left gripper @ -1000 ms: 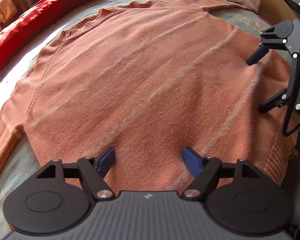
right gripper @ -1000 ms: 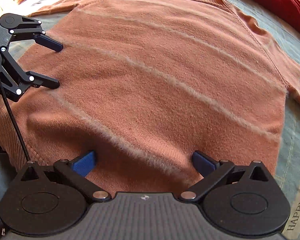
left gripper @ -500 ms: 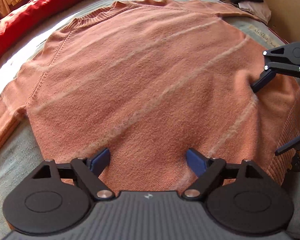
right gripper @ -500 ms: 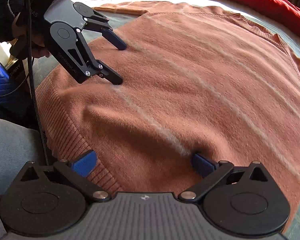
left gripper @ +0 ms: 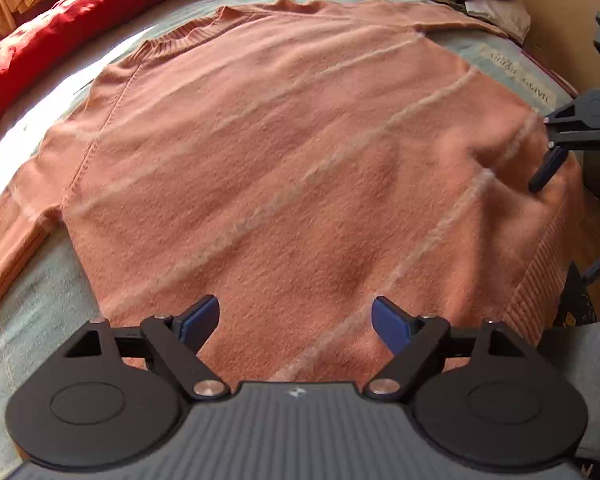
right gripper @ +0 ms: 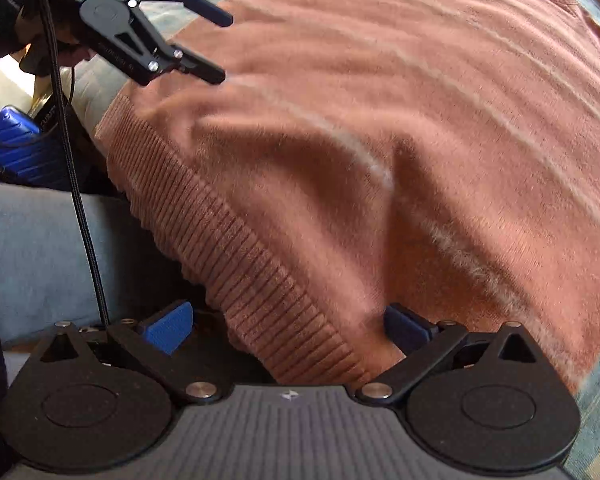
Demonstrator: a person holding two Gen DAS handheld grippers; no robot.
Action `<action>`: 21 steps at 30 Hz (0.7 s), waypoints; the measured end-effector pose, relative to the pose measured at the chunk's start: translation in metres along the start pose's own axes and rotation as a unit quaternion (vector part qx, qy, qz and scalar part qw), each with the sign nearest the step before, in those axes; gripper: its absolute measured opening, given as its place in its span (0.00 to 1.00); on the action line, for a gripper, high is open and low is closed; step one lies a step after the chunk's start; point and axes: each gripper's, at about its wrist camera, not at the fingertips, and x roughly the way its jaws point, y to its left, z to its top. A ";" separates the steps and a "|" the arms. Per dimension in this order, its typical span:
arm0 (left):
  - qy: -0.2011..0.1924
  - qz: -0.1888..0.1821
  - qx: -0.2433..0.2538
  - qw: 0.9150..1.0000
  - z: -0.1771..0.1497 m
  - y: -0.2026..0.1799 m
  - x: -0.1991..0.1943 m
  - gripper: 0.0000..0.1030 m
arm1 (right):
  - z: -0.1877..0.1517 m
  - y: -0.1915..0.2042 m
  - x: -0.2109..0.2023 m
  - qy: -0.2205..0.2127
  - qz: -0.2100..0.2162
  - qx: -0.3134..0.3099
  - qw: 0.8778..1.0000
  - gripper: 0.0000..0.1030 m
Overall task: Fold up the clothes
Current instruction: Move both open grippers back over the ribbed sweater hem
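Claws (left gripper: pixel 296 320) over flat salmon sweater (left gripper: pixel 284 152)

Printed words on the bedcover

The pale bedcover (left gripper: pixel 496 46) carries a printed label (left gripper: pixel 518 76) just beyond the far edge of the sweater (left gripper: pixel 300 168), seen upside down and reading roughly "HAPPY EVERY"; its second word is blurred, and no other text is legible.

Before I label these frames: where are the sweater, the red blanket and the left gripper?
sweater (left gripper: pixel 284 168): left wrist view, mid-body.
red blanket (left gripper: pixel 60 36): left wrist view, top fold.
left gripper (right gripper: pixel 220 46): right wrist view, between fingertips.
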 end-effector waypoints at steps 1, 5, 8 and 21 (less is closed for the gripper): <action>-0.017 -0.006 0.014 1.000 0.005 -0.005 -0.001 0.80 | 0.008 0.002 0.000 -0.024 -0.010 -0.010 1.000 1.00; -0.059 -0.035 0.090 0.994 0.020 -0.031 0.011 0.80 | 0.020 0.000 0.021 -0.039 -0.023 -0.038 0.998 1.00; -0.011 -0.022 0.104 0.994 0.006 -0.034 0.030 0.83 | -0.003 0.000 0.021 -0.015 -0.020 -0.036 0.999 1.00; -0.074 -0.080 0.104 0.989 0.037 -0.038 0.022 0.82 | -0.007 -0.040 -0.018 -0.040 -0.095 0.044 0.994 1.00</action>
